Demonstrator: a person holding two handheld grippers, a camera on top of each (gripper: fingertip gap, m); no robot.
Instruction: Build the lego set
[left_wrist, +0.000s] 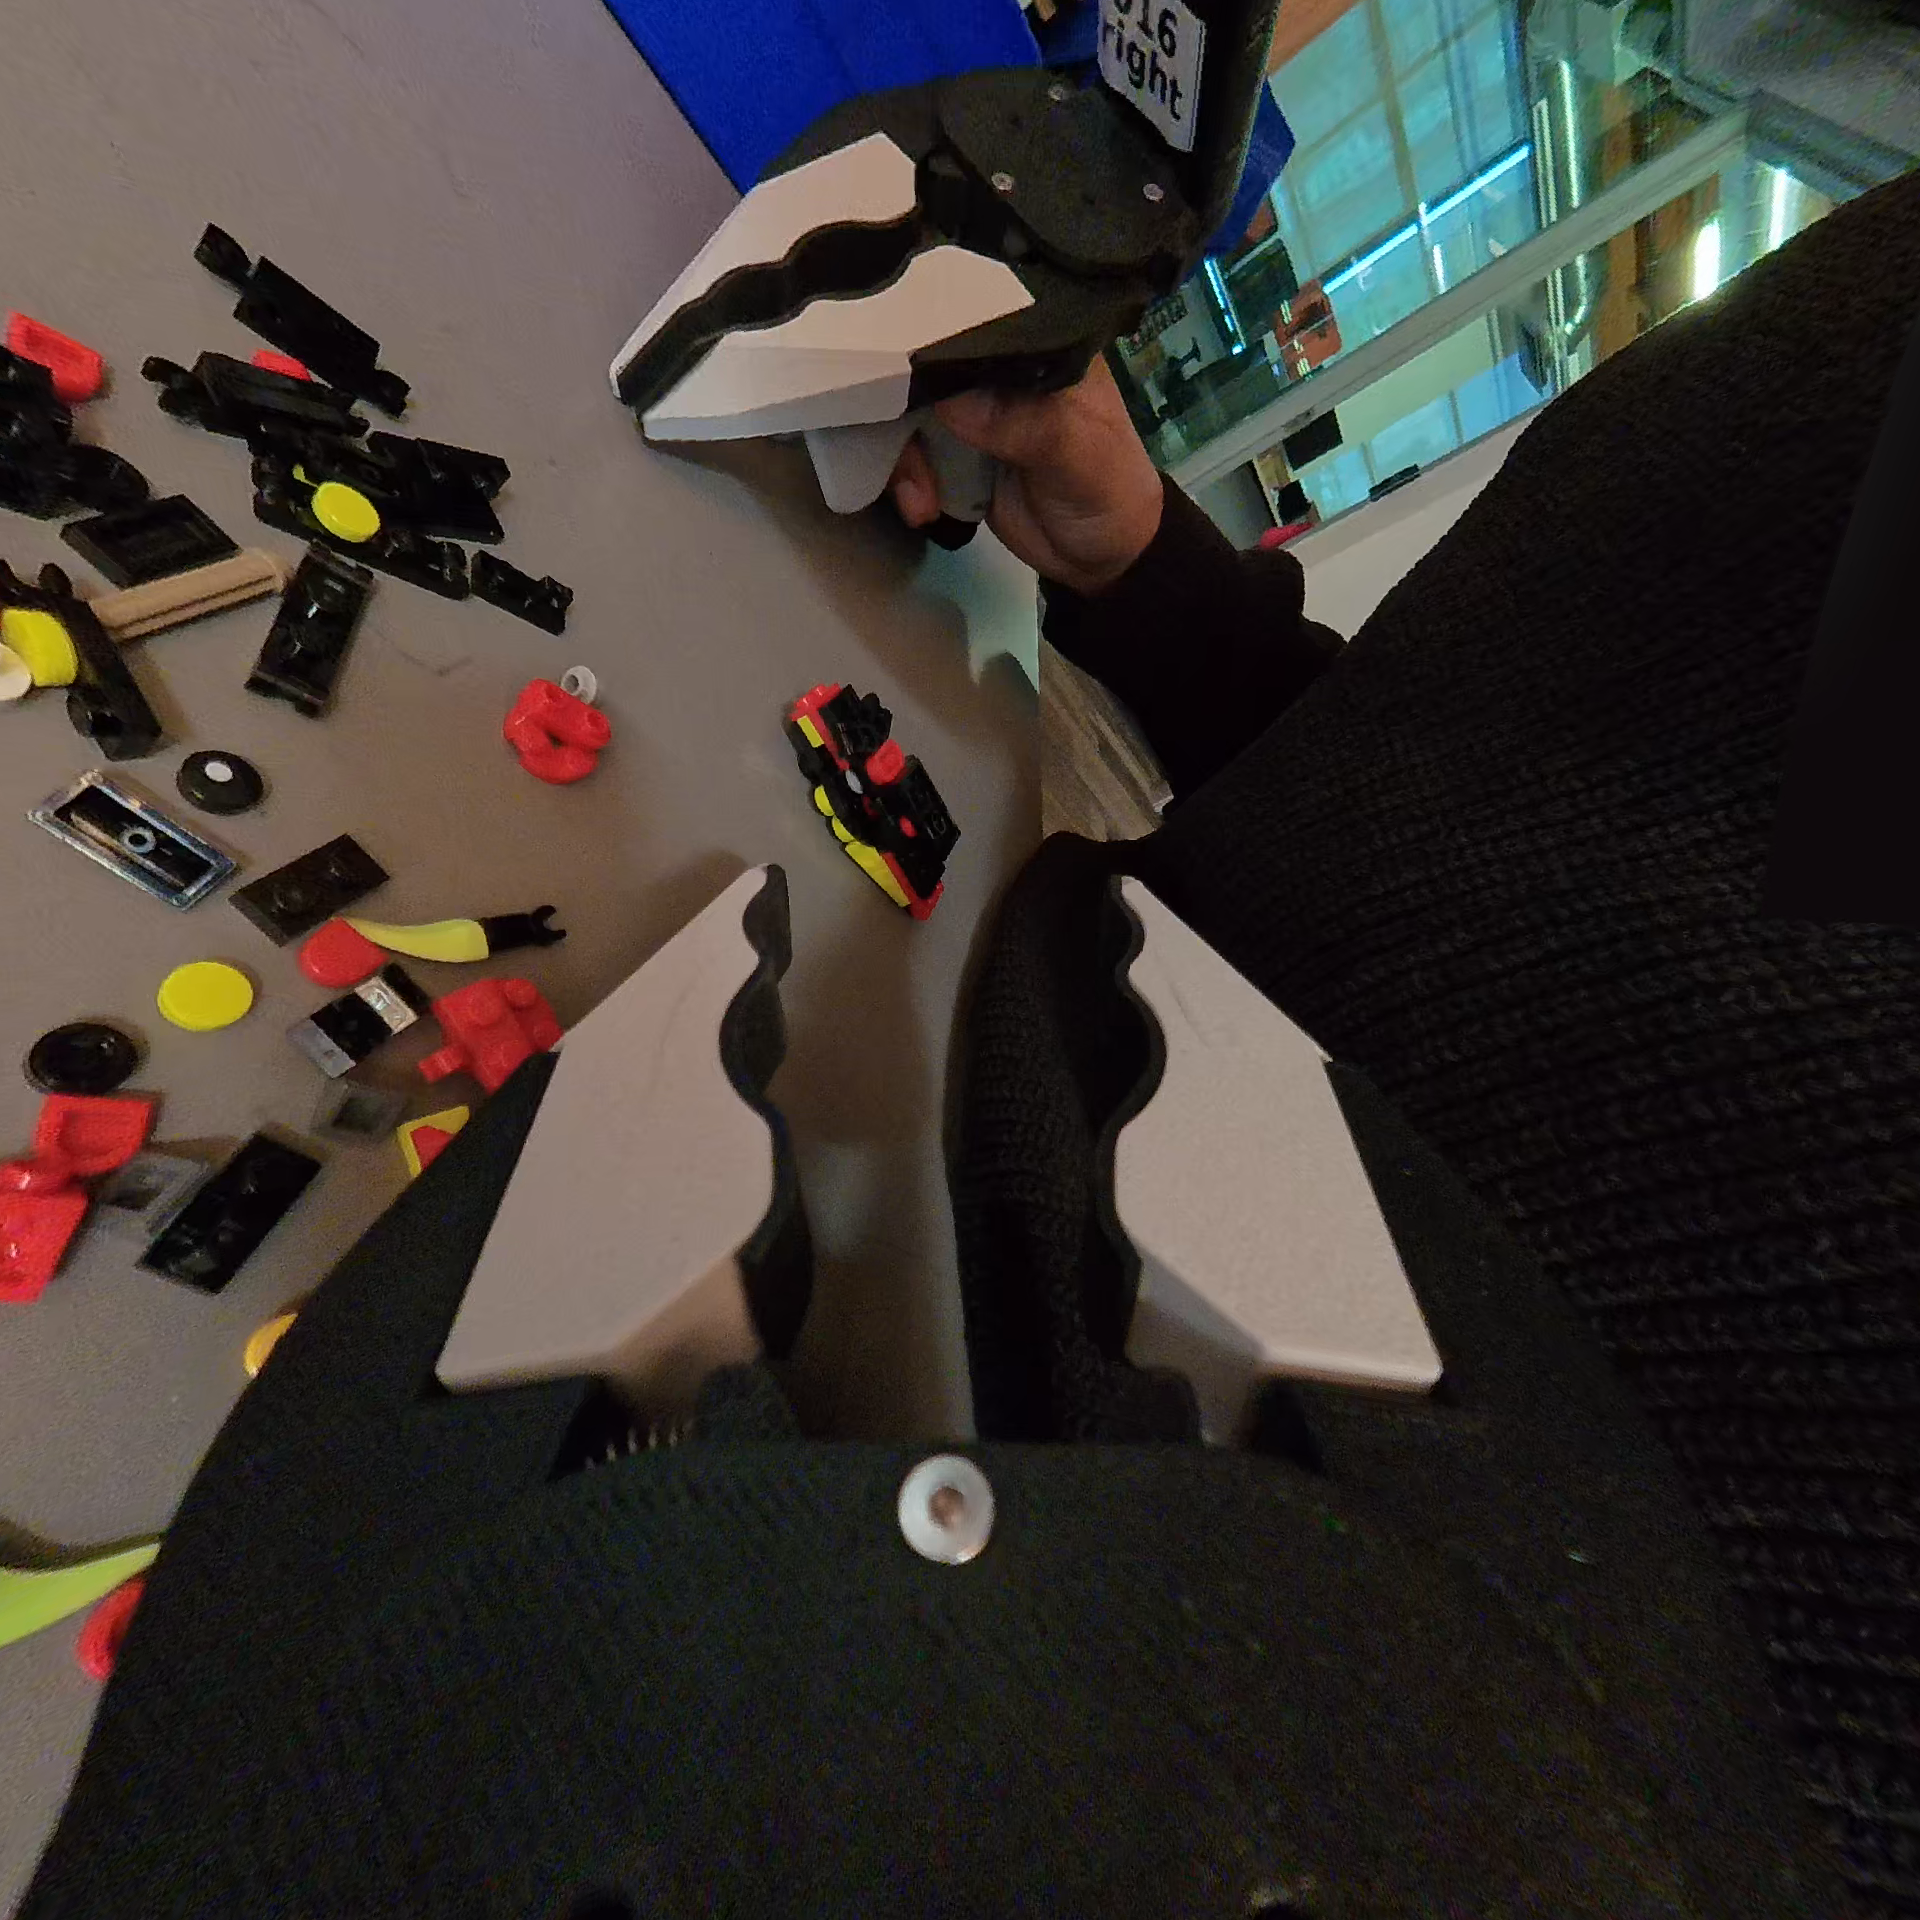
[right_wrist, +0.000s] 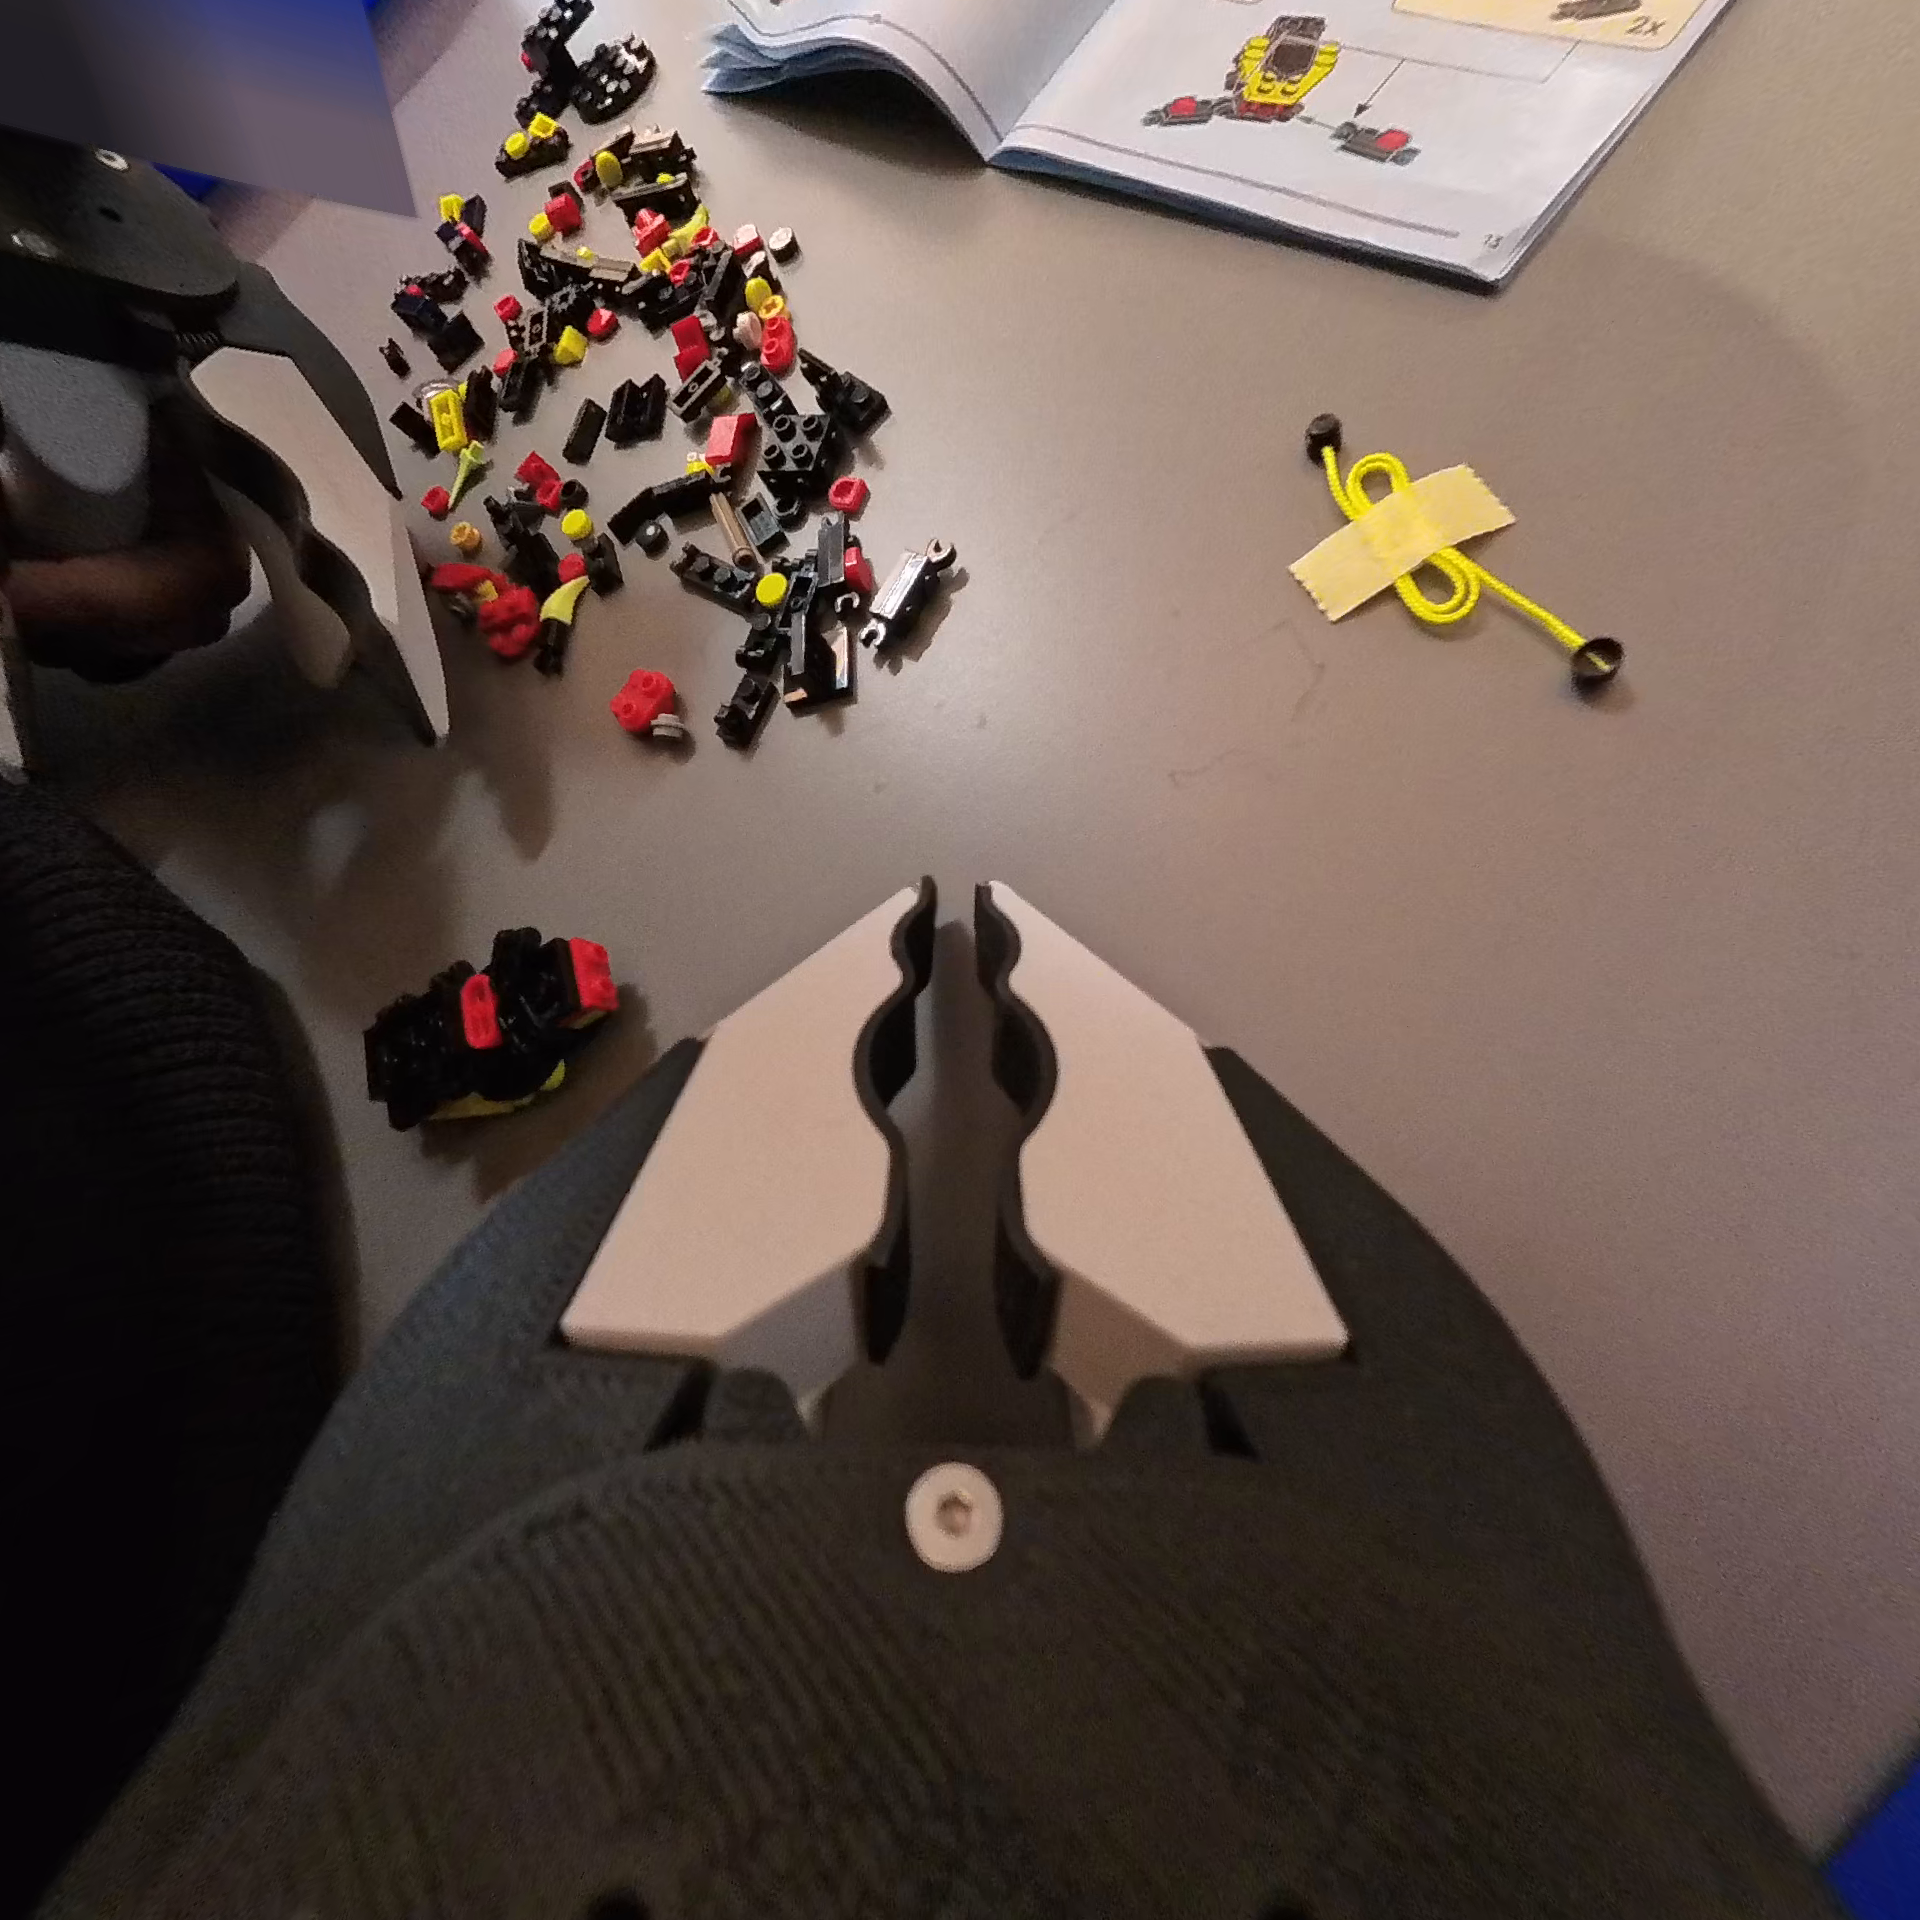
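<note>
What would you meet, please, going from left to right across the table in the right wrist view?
Left claw → pile of loose bricks → open instruction booklet → yellow cord under tape.

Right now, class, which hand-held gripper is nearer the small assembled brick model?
Left: the model lies just beyond its open fingertips. The right sits farther off, shut and empty.

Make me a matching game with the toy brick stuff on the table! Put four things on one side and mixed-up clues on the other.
Things:
1. left gripper
2. right gripper
3. yellow string
4. instruction booklet

Clues:
A. lying open at the far edge of the table
B. taped down
C. jaws wide apart
D. jaws nearly together, nothing between them

Pairs: 1-C, 2-D, 3-B, 4-A
</note>
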